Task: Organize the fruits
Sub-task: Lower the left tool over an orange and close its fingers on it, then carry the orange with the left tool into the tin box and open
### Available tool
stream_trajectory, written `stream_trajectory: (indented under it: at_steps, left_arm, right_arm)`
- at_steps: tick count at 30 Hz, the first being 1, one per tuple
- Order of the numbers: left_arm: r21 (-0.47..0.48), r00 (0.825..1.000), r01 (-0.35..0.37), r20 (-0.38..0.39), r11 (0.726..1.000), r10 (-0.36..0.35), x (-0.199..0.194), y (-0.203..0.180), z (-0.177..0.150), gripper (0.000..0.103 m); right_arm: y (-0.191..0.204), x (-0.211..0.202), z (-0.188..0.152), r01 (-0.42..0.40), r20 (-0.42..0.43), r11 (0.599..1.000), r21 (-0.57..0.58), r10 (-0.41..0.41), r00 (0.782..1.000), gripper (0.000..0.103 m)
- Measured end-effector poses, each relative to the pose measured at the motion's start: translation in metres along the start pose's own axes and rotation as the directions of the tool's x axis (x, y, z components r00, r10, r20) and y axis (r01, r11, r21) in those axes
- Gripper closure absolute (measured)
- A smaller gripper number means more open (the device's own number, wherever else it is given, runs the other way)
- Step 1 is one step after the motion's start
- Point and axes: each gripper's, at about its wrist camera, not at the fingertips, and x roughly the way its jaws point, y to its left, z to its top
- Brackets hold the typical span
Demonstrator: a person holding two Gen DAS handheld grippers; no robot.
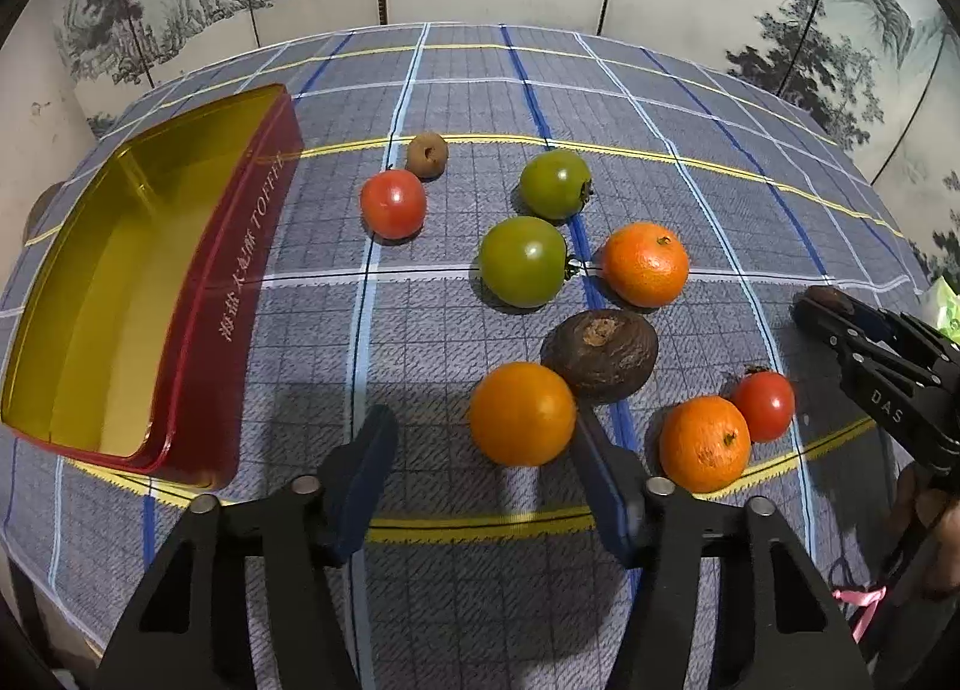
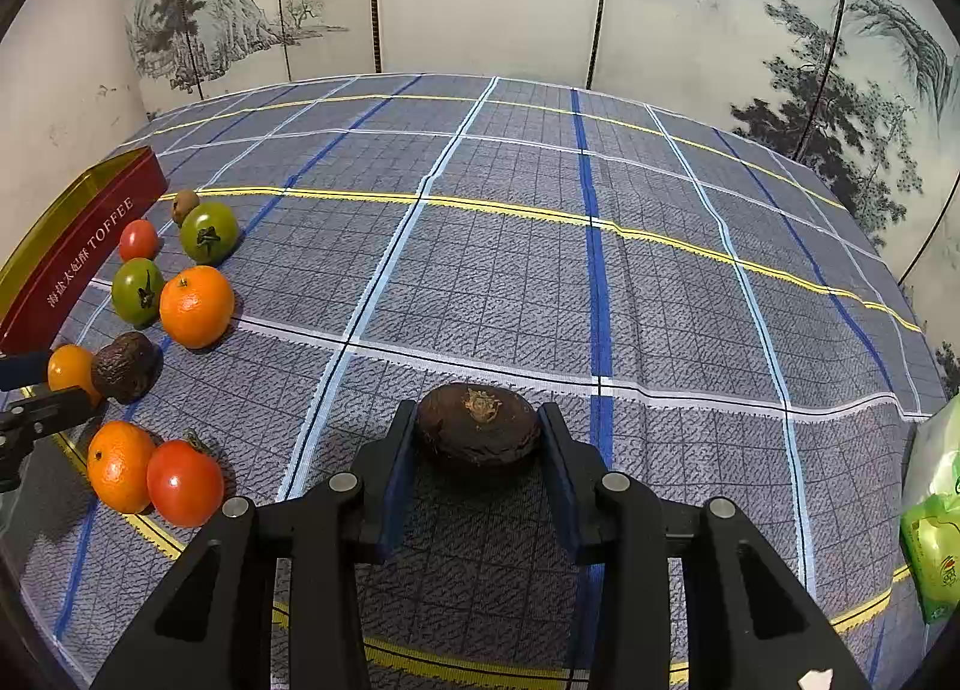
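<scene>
Red toffee tin (image 1: 198,330) sits at the left edge of the tablecloth (image 1: 468,90), lid off, gold inside, nothing in it. Fruit is loose on the cloth just right of it: red tomato (image 1: 393,204) and a small brown fruit (image 1: 426,154) nearest the tin, then two green tomatoes (image 1: 523,261), a mandarin (image 1: 645,264), a dark wrinkled fruit (image 1: 603,353), and nearer the front edge a second mandarin (image 1: 705,444) touching a small red tomato (image 1: 764,405). Left gripper (image 1: 483,444) is spread wide around a smooth orange fruit (image 1: 521,413); right pad looks to be against it, left pad well clear, so not clamped yet. Right gripper (image 2: 478,438) is out past the pile toward the right side, jaws bracketing another dark wrinkled fruit (image 2: 478,429) resting on the cloth; pads close on both flanks, can't tell if they actually bear on it. Green packet (image 2: 933,528) at the far right edge. Handling guess: orange one is light, round, slick skin, will roll or squirt out if pinched off-centre, so take it across the widest part. Dark ones look old and shrivelled, probably soft, rough skin grips fine; squeeze gently on the broad sides, not on the stem scar. Tomatoes bruise easily, light force only.
</scene>
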Motion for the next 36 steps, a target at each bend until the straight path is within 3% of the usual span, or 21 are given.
stream_trajectory:
  at_steps: [5, 13, 23, 29, 36]
  left_arm:
    - [-0.007, 1.0, -0.006, -0.006, 1.0, 0.006, 0.005, 0.001, 0.001, 0.066]
    - [-0.028, 1.0, 0.011, -0.013, 1.0, -0.011, 0.0, 0.01, 0.002, 0.067]
    - [-0.048, 0.998, 0.013, 0.054, 0.999, -0.011, -0.04, 0.034, 0.015, 0.067]
    - [-0.066, 0.99, -0.045, 0.132, 0.997, 0.054, -0.07, 0.068, 0.03, 0.067]
    - [-0.113, 0.974, -0.168, 0.134, 0.979, 0.182, -0.068, 0.123, 0.037, 0.067]
  right_arm:
    - [-0.003, 0.0, -0.001, -0.012, -0.001, 1.0, 0.011, 0.012, 1.0, 0.067]
    - [-0.003, 0.0, -0.001, -0.012, -0.001, 1.0, 0.011, 0.012, 1.0, 0.067]
    - [-0.003, 0.0, -0.001, -0.012, -0.001, 1.0, 0.011, 0.012, 1.0, 0.067]
    - [-0.003, 0.0, 0.0, -0.013, -0.001, 1.0, 0.012, 0.013, 1.0, 0.067]
    - [-0.003, 0.0, 0.0, -0.012, -0.001, 1.0, 0.012, 0.012, 1.0, 0.067]
